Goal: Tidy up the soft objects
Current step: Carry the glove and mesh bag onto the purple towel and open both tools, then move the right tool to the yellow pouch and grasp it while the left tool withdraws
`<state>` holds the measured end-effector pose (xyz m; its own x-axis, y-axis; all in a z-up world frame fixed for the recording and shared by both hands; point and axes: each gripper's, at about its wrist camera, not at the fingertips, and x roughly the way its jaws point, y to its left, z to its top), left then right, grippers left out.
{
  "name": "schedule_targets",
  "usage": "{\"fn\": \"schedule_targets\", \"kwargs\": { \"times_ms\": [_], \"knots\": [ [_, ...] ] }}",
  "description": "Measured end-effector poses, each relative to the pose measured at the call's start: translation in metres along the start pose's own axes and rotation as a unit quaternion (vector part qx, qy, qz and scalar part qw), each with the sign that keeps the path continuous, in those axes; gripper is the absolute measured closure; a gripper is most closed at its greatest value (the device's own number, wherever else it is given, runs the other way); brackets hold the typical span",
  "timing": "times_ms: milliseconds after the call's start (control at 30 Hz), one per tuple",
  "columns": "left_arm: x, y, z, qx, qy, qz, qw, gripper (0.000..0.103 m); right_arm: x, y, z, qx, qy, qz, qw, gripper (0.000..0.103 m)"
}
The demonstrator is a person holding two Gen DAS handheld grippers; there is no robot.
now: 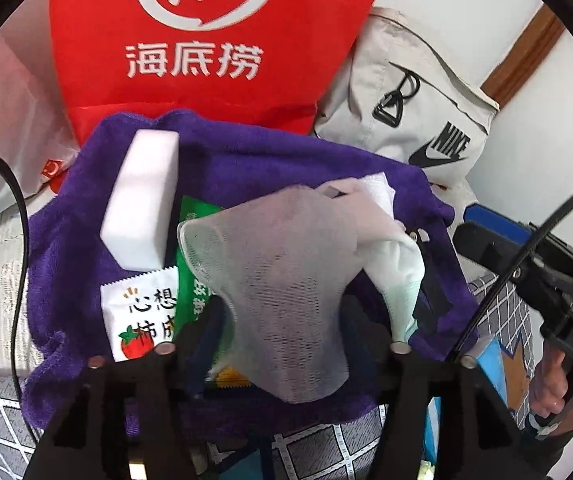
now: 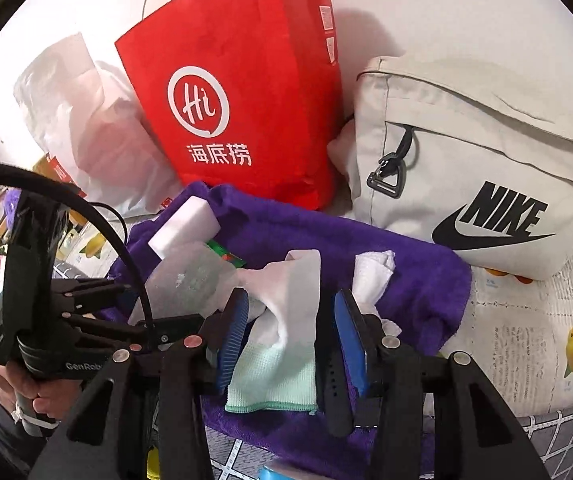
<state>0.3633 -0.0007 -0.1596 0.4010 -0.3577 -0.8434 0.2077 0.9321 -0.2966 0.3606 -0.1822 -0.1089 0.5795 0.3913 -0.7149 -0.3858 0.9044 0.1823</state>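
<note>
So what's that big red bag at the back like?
The red bag looks like non-woven fabric. It stands upright but tilted, against the white wall. On its front is a white circle logo reading "Hi" above three white Chinese characters. A side gusset with small labels shows on its right. Its bottom edge sits behind the purple towel; the beige Nike bag is to its right, crumpled clear plastic to its left.

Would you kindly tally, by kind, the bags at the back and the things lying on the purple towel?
Bags: 3 (red bag, beige Nike bag, clear plastic bag)
White sponge blocks: 1
White socks: 2
Sachets: 2 (white, green)
Total: 8
</note>
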Motion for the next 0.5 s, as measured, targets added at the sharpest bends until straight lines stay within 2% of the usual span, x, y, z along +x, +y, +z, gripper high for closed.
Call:
{"fn": "schedule_targets", "kwargs": {
  "times_ms": [133,500],
  "knots": [
    [-0.011,0.004,0.004,-0.009,-0.01,0.003,0.9999,0.033,-0.003,0.002,0.0,-0.002,-0.002,0.002,1.0,0.058],
    [-0.045,0.012,0.007,-0.022,-0.037,0.02,0.9989,0.031,-0.022,0.021,-0.001,-0.021,-0.016,0.008,1.0,0.058]
  ]
}}
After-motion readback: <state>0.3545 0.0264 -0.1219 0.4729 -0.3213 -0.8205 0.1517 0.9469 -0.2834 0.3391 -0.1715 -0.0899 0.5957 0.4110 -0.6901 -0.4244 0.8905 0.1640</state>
